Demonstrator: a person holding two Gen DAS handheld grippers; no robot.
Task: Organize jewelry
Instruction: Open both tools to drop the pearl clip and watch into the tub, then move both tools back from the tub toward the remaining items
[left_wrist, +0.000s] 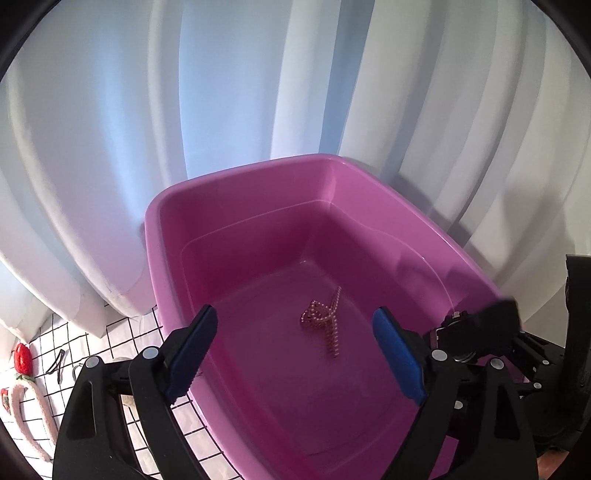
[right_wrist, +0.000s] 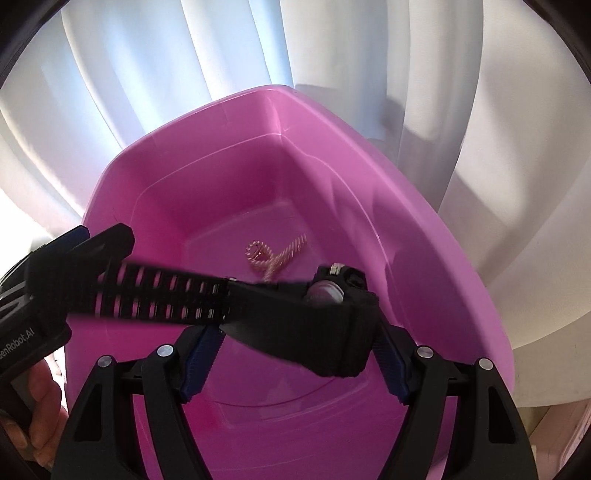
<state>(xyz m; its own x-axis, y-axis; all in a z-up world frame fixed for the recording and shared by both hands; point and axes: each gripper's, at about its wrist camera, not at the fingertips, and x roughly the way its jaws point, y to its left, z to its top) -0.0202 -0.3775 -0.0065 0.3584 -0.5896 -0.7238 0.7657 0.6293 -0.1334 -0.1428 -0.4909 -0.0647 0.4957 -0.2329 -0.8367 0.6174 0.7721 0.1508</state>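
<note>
A: Jaws first. Left gripper (left_wrist: 295, 321)?

B: Spread wide over the pink plastic tub (left_wrist: 236, 184), rectangular with rounded corners. Nothing between the blue pads (left_wrist: 192, 350). Bare hand (right_wrist: 40, 406) on its handle, at the tub's left side in the right wrist view.

A: Right gripper (right_wrist: 299, 332)?

B: Clamped on a black wristwatch (right_wrist: 295, 314) with a perforated strap. Pads pressed against the case end, strap sticking out to the left across the tub. Strap tip near the left gripper's finger; contact unclear, blurred.

A: Watch position relative to the tub?

B: Held above the tub's near half, clear of the floor. Seen from the left wrist, over the tub's right rim area.

A: Anything in the tub already?

B: Rose-gold beaded hair clip (left_wrist: 323, 321), looped and twisted, lying on the tub floor about mid-way, apart from all walls. Below the open left jaws, untouched.

A: Outside the tub?

B: Left of the tub, on white cloth with a black grid (left_wrist: 122, 336): red strawberry-shaped ornament (left_wrist: 23, 357), fuzzy pale pink headband (left_wrist: 22, 413), thin black hairpins (left_wrist: 59, 363). Well apart from the tub except the cloth, running under its left edge.

A: Behind?

B: White pleated curtain (left_wrist: 221, 92), right behind the tub's far rim.
</note>
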